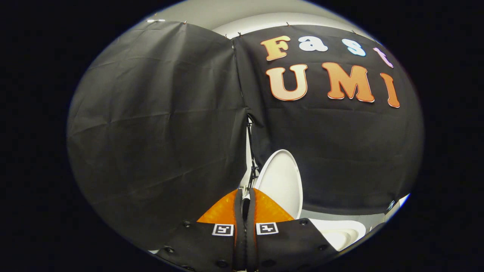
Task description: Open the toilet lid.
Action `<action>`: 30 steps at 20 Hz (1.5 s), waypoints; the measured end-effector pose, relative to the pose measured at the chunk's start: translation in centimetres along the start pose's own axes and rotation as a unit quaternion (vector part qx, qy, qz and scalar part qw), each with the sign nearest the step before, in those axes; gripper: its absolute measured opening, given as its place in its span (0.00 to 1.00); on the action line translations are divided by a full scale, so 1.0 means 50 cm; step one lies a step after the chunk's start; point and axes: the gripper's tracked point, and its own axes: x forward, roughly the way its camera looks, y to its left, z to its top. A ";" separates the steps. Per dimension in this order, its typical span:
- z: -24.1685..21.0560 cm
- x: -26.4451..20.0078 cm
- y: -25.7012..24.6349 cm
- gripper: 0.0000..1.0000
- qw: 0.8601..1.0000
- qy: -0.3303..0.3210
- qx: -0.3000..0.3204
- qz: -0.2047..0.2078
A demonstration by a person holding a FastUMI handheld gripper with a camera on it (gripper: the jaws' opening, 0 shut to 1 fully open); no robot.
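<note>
Black cloth wall (159,132) hangs across the back. The gripper (245,198) has its fingers pressed together, nothing between them. Just beyond and to their right, the white toilet lid (281,185) stands raised upright against the cloth, above the toilet tank (340,230).

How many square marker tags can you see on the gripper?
2. One marker tag sits at the base of one finger, the other marker tag beside it across the closed fingers. The gripper holds nothing.

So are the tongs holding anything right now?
No. The tongs are shut with nothing between their fingers. The white toilet lid stands raised just beyond them, against the black cloth, not gripped.
</note>
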 end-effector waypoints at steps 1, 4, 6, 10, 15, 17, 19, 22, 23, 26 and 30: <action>-0.002 0.005 0.005 0.08 1.000 0.002 0.005 0.001; 0.003 0.012 0.015 0.09 1.000 0.002 -0.002 -0.001; 0.007 0.006 0.012 0.09 1.000 -0.003 -0.011 -0.009; -0.010 0.006 0.013 0.26 1.000 -0.002 0.001 0.001; 0.002 -0.007 0.017 0.81 1.000 0.001 0.003 0.025; 0.029 -0.027 0.025 0.93 0.999 -0.019 -0.005 0.039; 0.053 -0.043 0.009 0.94 0.999 -0.033 -0.006 0.042; 0.087 -0.076 -0.041 0.95 0.998 -0.044 0.003 0.040; 0.101 -0.088 -0.067 0.95 0.998 -0.050 0.004 0.033; 0.138 -0.126 -0.155 0.95 0.998 -0.068 0.006 0.012; 0.168 -0.189 -0.268 0.95 0.996 -0.088 -0.010 -0.022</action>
